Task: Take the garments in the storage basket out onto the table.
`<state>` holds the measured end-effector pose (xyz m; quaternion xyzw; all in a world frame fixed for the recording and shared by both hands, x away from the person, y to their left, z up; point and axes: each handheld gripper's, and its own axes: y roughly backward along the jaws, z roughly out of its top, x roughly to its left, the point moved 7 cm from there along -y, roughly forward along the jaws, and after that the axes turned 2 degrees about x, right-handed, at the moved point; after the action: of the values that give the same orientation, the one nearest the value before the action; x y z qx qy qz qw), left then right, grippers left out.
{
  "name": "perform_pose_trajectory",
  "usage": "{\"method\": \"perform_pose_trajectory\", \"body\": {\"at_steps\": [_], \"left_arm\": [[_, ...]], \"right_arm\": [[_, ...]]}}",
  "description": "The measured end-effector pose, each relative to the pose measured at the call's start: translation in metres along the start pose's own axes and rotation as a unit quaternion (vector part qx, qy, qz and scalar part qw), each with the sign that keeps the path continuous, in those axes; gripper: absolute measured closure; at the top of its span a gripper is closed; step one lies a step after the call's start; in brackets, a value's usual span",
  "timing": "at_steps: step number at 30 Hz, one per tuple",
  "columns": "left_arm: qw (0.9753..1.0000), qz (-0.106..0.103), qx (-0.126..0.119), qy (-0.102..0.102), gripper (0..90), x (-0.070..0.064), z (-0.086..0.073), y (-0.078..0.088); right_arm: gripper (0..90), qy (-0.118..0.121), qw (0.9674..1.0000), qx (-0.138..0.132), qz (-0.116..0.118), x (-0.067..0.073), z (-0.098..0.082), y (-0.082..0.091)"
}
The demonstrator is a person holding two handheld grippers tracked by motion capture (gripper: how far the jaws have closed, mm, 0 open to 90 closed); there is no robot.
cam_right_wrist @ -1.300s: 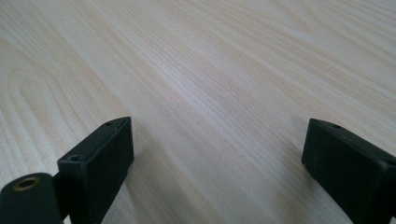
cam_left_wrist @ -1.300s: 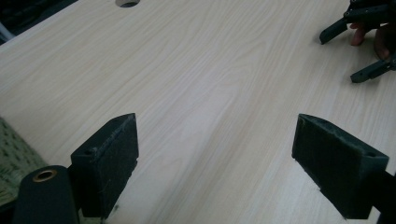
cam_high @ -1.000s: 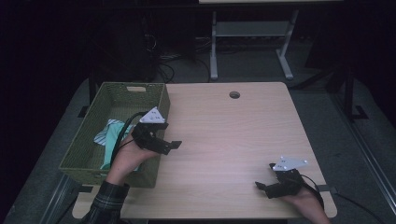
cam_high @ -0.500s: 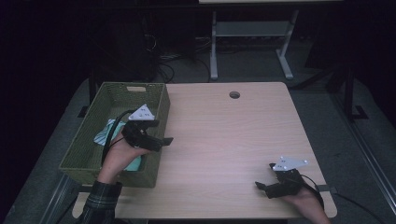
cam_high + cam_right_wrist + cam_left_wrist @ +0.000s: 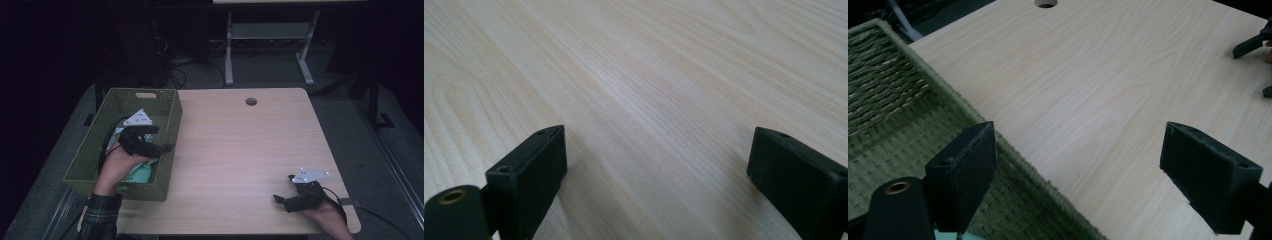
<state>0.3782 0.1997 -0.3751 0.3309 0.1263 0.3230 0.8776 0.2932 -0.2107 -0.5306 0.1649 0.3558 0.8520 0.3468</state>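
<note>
Basket (image 5: pixel 90 165), green and woven, sits at the table's (image 5: pixel 240 150) left edge and contains pale green cloth (image 5: pixel 137 172). The left gripper (image 5: pixel 162 147) hovers over the basket's right wall, jaws spread wide and holding nothing. A round hole (image 5: pixel 251 101) lies near the table's far edge. The right gripper (image 5: pixel 282 200) rests near the front right corner, jaws apart, empty

A pale wood-grain rectangular table (image 5: pixel 240 150) carries a green woven rectangular basket (image 5: pixel 170 130) at its left edge (partly overhanging that side). A small round hole (image 5: pixel 251 101) sits near the far edge.
</note>
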Motion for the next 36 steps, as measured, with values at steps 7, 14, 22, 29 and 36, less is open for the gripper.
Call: {"method": "perform_pose_trajectory", "body": {"at_steps": [7,14,22,29,36], "left_arm": [[0.9999,0.012,0.003,0.012,14.6,0.011,-0.007,0.005],[0.9994,0.026,-0.002,0.022,14.7,0.026,-0.014,0.013],[0.9987,0.041,-0.003,0.03,14.7,0.04,-0.021,0.019],[0.9977,0.058,0.003,0.036,14.8,0.052,-0.029,0.02],[0.9965,0.068,0.012,0.046,17.8,0.063,-0.04,0.013]], "right_arm": [[8.8,0.0,1.0,0.0,0.0,0.0,0.0,0.0],[8.8,0.0,1.0,0.0,0.0,0.0,0.0,0.0],[8.8,0.0,1.0,0.0,0.0,0.0,0.0,0.0],[8.8,0.0,1.0,0.0,0.0,0.0,0.0,0.0],[8.8,0.0,1.0,0.0,0.0,0.0,0.0,0.0]]}}
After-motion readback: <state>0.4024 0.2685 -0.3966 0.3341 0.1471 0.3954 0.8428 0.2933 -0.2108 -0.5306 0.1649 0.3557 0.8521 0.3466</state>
